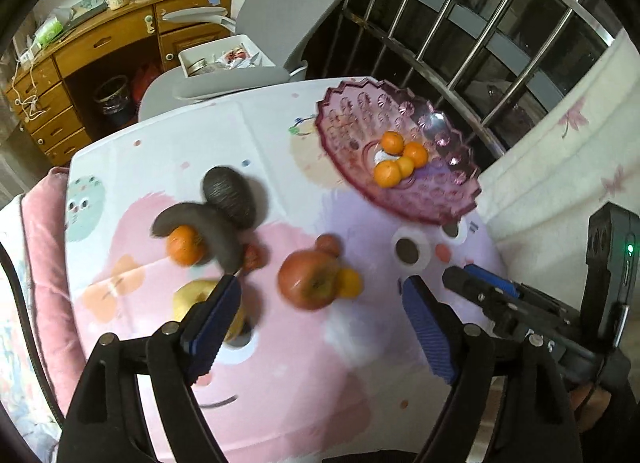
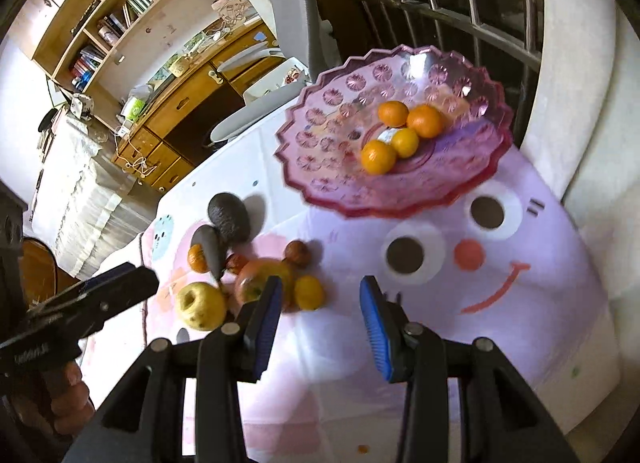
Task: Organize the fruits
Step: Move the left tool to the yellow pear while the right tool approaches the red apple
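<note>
A pink glass bowl (image 1: 440, 199) (image 2: 320, 167) holds several small oranges (image 1: 400, 159) (image 2: 400, 135). On the cartoon tablecloth lie a red apple (image 1: 308, 279) (image 2: 256, 279), a small orange (image 1: 350, 283) (image 2: 308, 293) beside it, a yellow apple (image 1: 192, 299) (image 2: 200, 305), a mandarin (image 1: 185, 245), a dark avocado (image 1: 230, 195) (image 2: 229, 217), a blackened banana (image 1: 200, 223) and small red fruits (image 1: 328, 245) (image 2: 298, 253). My left gripper (image 1: 320, 315) is open, empty, just short of the red apple. My right gripper (image 2: 320, 311) is open, empty, near the small orange.
A grey office chair (image 1: 280, 23) stands behind the table. A wooden desk (image 1: 100, 47) with drawers is at far left. Metal window bars (image 1: 480, 43) and a white curtain (image 1: 560, 163) are at right. A pink cushion (image 1: 40, 263) lies at the table's left edge.
</note>
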{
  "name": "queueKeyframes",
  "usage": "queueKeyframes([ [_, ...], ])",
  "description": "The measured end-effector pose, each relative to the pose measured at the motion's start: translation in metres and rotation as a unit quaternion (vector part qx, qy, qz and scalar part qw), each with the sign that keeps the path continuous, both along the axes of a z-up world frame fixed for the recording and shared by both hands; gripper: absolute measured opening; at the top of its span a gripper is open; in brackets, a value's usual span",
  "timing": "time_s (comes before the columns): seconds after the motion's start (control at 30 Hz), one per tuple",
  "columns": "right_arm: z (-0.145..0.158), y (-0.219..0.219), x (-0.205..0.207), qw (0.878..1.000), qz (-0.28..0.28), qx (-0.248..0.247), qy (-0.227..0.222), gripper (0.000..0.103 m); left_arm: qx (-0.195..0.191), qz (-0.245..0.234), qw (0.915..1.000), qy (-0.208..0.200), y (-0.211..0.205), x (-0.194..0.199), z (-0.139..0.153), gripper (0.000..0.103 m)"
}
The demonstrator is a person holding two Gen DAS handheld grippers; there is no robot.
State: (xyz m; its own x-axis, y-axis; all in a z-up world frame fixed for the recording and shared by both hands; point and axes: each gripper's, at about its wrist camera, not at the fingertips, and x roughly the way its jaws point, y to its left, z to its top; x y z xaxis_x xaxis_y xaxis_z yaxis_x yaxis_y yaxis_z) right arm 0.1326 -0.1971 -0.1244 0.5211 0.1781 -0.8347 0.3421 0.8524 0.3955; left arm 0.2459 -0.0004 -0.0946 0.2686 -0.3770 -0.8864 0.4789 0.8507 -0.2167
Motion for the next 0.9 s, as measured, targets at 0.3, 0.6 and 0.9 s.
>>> queueKeyframes([
  [0.3,-0.006,0.047,-0.017,1.0,-0.01,0.013,-0.002,0.041,0.015,0.006,0.9999,0.004,0.057,-0.015,-0.005,0.085],
  [0.6,-0.016,0.077,-0.024,1.0,-0.01,0.022,-0.005,0.041,0.041,0.013,0.9989,0.021,0.086,-0.02,-0.026,0.085],
  [0.9,-0.033,0.085,-0.005,1.0,0.019,0.017,0.01,0.052,0.062,0.042,0.9948,0.069,0.086,0.005,-0.063,0.085],
])
